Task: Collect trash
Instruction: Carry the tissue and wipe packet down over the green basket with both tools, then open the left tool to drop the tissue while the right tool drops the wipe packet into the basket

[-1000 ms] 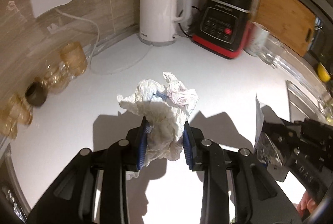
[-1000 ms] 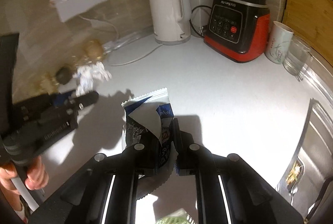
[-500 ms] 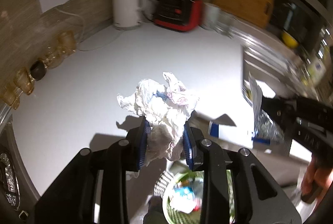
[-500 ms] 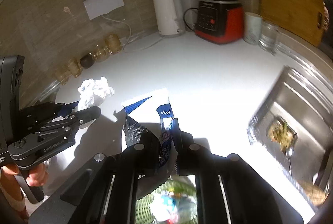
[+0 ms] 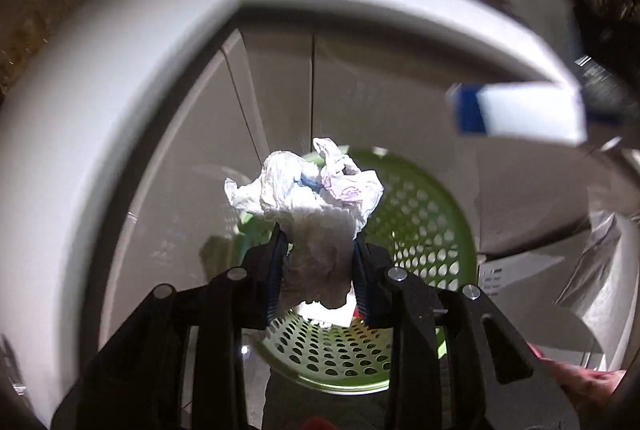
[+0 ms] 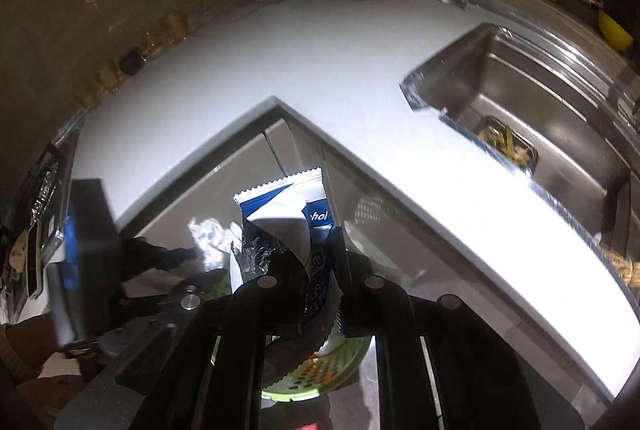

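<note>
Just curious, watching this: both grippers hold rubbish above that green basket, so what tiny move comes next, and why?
Probably open the left gripper: its crumpled paper towel hangs right over the green perforated basket, so it should drop in.

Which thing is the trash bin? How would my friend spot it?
Find the inside corner of the white countertop, then look down past the grey cabinet doors to the floor. The bin is a round basket there, the only lime-green thing, its walls dotted with holes.
</note>
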The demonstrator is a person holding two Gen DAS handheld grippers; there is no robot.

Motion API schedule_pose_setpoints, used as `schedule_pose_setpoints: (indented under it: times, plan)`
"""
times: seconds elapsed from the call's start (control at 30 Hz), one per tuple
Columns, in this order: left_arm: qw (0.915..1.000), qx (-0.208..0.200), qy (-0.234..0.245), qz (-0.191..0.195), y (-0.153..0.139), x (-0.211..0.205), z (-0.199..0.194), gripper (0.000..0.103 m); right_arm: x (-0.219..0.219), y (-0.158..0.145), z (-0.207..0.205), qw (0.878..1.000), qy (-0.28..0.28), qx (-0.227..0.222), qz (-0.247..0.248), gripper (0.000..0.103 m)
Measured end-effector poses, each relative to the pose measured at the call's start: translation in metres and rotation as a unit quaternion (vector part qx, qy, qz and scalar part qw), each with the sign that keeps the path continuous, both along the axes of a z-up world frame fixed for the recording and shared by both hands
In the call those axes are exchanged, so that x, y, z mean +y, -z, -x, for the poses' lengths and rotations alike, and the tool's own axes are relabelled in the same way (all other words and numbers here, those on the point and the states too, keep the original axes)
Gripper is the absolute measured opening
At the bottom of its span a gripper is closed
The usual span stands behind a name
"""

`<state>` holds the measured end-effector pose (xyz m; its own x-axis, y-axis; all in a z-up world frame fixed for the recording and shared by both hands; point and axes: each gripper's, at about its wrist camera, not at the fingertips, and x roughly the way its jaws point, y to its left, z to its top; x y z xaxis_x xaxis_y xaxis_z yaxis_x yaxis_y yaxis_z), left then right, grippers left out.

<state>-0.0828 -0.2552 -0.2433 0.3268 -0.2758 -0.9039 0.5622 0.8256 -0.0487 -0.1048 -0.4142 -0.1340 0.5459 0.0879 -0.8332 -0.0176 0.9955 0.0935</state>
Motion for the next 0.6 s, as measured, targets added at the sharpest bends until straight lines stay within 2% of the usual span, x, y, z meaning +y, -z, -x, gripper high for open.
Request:
schedule_pose_setpoints:
  times: [0.1,0.17,0.2,0.23,0.27,0.3,0.33,0.6]
  plan:
    - [0.9988,0.047,0.005,-0.013,0.043,-0.008,-0.004,0.031,-0.005,0.007,0.007,1.000,0.004,0.011,0.002,0.012]
    - [0.9974,0.071,-0.001,-0.013,0.057,-0.010,-0.006,0.032,-0.006,0.010,0.010,1.000,0.004,0.015,0.004,0.012]
    - [0.9972,0.075,-0.002,-0.009,0.058,-0.010,-0.005,0.038,-0.006,0.011,0.012,1.000,0.005,0.016,0.004,0.012]
    - [0.9971,0.076,-0.001,-0.002,0.057,-0.010,-0.005,0.041,-0.006,0.012,0.013,1.000,0.005,0.018,0.004,0.012]
    - [0.9974,0.072,0.001,0.004,0.052,-0.011,-0.003,0.048,-0.006,0.014,0.013,1.000,0.006,0.020,0.004,0.012]
    - [0.9978,0.067,0.002,0.004,0.049,-0.011,-0.001,0.060,-0.007,0.016,0.013,1.000,0.006,0.022,0.002,0.012]
    - [0.9984,0.057,0.002,0.004,0.044,-0.011,0.000,0.064,-0.007,0.018,0.013,1.000,0.007,0.025,0.000,0.012]
    - [0.9999,0.016,-0.002,0.006,0.007,-0.007,0.007,0.072,-0.004,0.020,0.016,1.000,0.000,0.025,-0.005,0.012]
